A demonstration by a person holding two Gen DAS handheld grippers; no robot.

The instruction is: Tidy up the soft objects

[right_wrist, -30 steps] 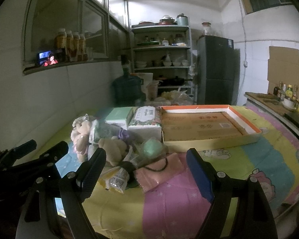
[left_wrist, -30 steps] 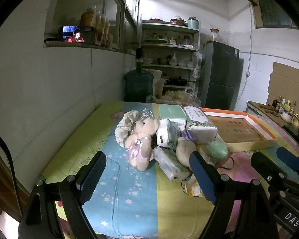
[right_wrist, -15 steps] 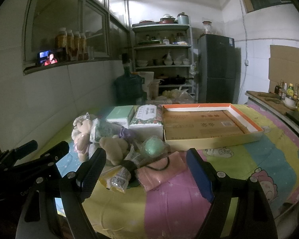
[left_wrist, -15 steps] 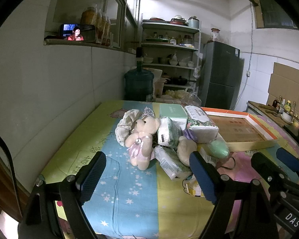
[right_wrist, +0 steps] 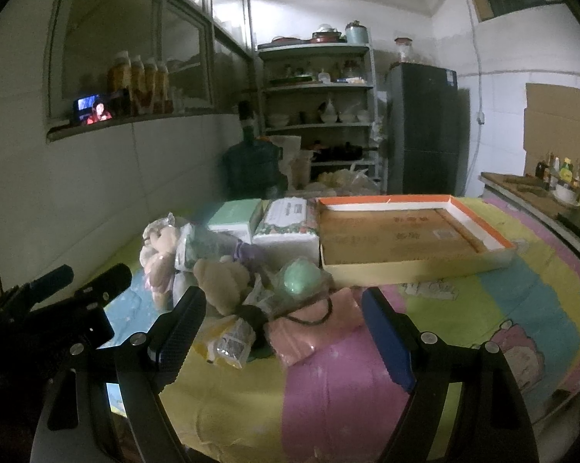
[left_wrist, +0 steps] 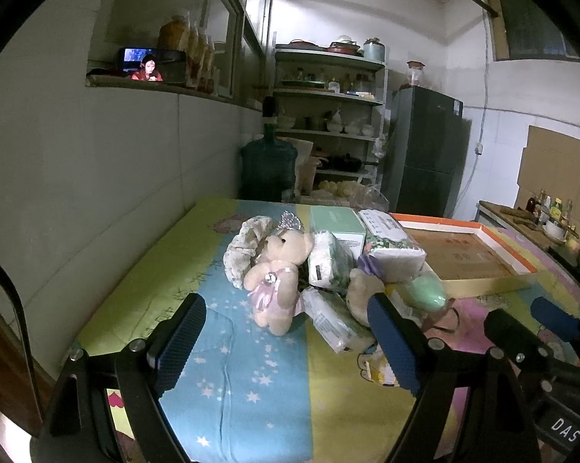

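Observation:
A pile of soft things lies mid-table: a cream teddy bear in a pink dress, a tan plush, tissue packs, a mint green ball and a pink pouch. Behind the pile stands a shallow orange-rimmed cardboard box, with nothing in it. My left gripper is open, short of the bear. My right gripper is open too, its fingers either side of the pouch and snack packets, touching nothing.
A colourful cartoon cloth covers the table, which meets a white wall on the left. A blue water jug, a shelf rack and a dark fridge stand beyond. A counter with bottles is at right.
Both views have shifted slightly: the pile sits a little lower and nearer in the frames. Nothing has been gripped, and both grippers stay open.

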